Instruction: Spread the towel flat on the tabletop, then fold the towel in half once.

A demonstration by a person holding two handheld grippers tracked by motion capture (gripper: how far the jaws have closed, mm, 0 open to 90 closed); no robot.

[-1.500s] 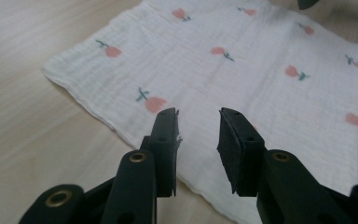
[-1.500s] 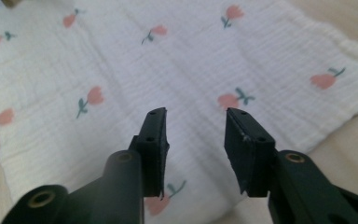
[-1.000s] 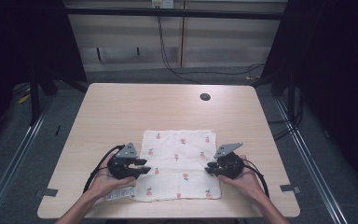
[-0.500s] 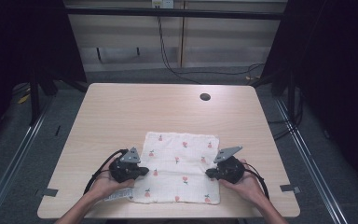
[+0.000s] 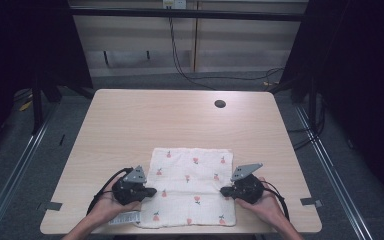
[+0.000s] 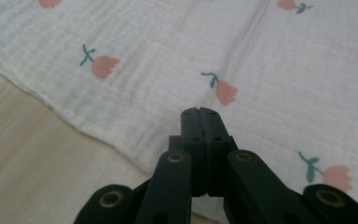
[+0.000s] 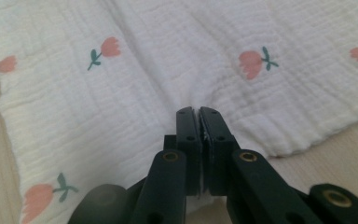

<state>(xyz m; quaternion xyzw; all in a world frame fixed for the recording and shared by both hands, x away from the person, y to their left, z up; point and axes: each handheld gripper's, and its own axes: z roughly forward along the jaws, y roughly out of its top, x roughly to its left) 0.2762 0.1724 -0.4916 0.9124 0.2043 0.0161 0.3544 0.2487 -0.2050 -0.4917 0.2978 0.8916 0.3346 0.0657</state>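
We have the cloth [image 5: 190,186], white with small pink flowers, lying flat on the near half of the bench [image 5: 130,125], toward six o'clock, its near edge almost at the bench edge. It looks like a folding or lifting job, and we judge it barely begun: the cloth shows no fold and lies spread out.

Our left hand-held gripper [image 5: 149,190] sits at the cloth's nine o'clock edge. In the left gripper view its jaws have just been closing and now stand pressed together [image 6: 199,116] over the cloth; whether they pinch fabric we cannot tell.

Our right hand-held gripper [image 5: 225,191] is at the three o'clock edge. Its jaws have also just closed, and in the right gripper view [image 7: 198,116] a sliver of white cloth [image 7: 144,70] shows between them, so we judge it gripped.

What is left, as we judge it: lifting both edges and carrying them over.
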